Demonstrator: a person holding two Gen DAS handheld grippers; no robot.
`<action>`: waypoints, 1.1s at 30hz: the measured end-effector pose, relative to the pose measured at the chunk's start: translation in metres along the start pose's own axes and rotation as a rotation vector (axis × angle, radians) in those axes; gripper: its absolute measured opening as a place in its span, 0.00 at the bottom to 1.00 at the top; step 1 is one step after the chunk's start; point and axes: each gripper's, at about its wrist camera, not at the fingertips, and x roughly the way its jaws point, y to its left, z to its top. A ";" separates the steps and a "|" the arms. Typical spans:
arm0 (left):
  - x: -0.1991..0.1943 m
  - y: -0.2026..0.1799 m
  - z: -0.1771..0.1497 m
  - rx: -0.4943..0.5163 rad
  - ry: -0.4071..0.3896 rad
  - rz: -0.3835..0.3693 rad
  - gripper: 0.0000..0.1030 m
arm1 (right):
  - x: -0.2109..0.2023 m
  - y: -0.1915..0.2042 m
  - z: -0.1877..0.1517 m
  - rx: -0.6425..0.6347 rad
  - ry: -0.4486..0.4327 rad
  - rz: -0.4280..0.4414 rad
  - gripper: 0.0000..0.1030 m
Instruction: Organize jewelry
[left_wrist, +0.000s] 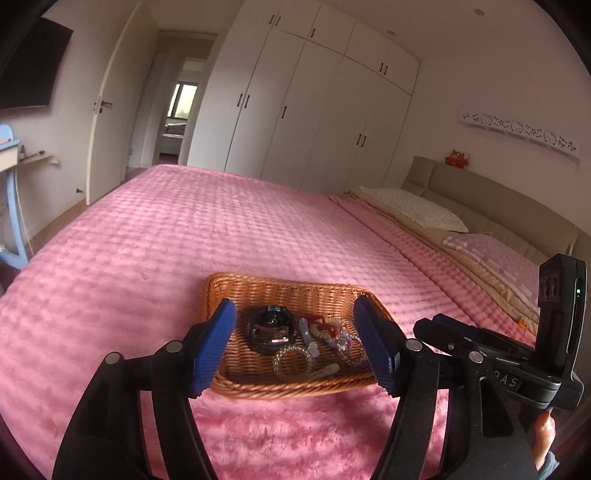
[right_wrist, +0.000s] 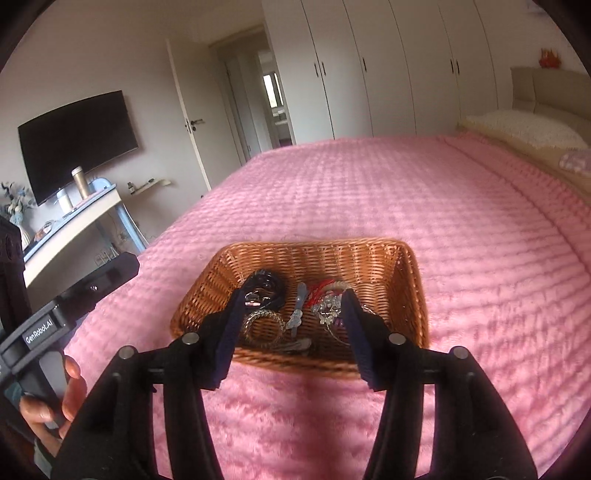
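Observation:
A brown wicker basket sits on the pink bedspread and holds jewelry: a black watch, a clear beaded bracelet, a blue hair clip, a red-corded piece and a silvery beaded piece. My left gripper is open and empty, fingers either side of the basket. My right gripper is open and empty above the basket's near edge. The right gripper body shows at the right of the left wrist view.
The pink bedspread stretches around the basket. Pillows and a beige headboard lie at the right. White wardrobes stand behind. A desk and a wall television are at the left.

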 end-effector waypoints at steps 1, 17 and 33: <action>-0.009 -0.002 -0.002 0.006 -0.009 0.009 0.67 | -0.012 0.004 -0.004 -0.009 -0.024 -0.002 0.55; -0.105 -0.027 -0.076 0.132 -0.201 0.258 0.82 | -0.094 0.032 -0.075 -0.098 -0.271 -0.086 0.74; -0.081 -0.037 -0.114 0.170 -0.233 0.344 0.88 | -0.075 0.017 -0.099 -0.094 -0.265 -0.160 0.75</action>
